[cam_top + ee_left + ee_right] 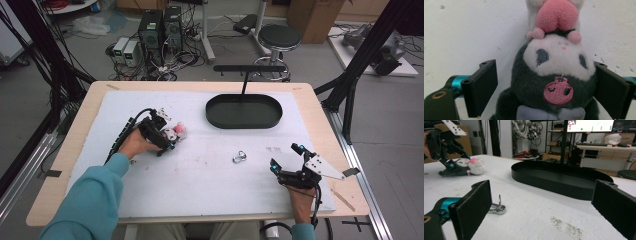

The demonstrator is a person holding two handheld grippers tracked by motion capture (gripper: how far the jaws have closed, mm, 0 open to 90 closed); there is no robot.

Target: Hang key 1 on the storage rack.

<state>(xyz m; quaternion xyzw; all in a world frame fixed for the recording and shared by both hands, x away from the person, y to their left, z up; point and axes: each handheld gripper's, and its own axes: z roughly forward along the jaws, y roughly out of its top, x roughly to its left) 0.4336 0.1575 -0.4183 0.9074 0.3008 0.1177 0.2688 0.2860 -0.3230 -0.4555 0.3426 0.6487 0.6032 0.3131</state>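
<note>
The small plush toy with a dark grey body, white face and pink ears lies flat on the white foam mat, directly between the two black pads of the left gripper. In the left gripper view its long axis runs straight away from the gripper: the grey bow and the pink embroidered badge are nearest the jaw roots, and the pink ears point forward, beyond the fingertips. So the pads stand across the short width of the toy, at the height of its head and shoulders.

The right-hand pad in that view seems to touch the fur at the side of the head. The left-hand pad is just beside the body with a narrow gap of white mat between. The jaws are partly open and do not squeeze the toy yet; I judge that a little more closing gives a grip across the width.

The right gripper rests on the mat well apart from the toy, its jaws wide open and empty. A small silver metal clasp lies just beyond its left pad. The black oval metal tray stands farther ahead of both grippers, nearer to the right one's line of sight. For the toy the left hand is clearly the nearer one.
</note>
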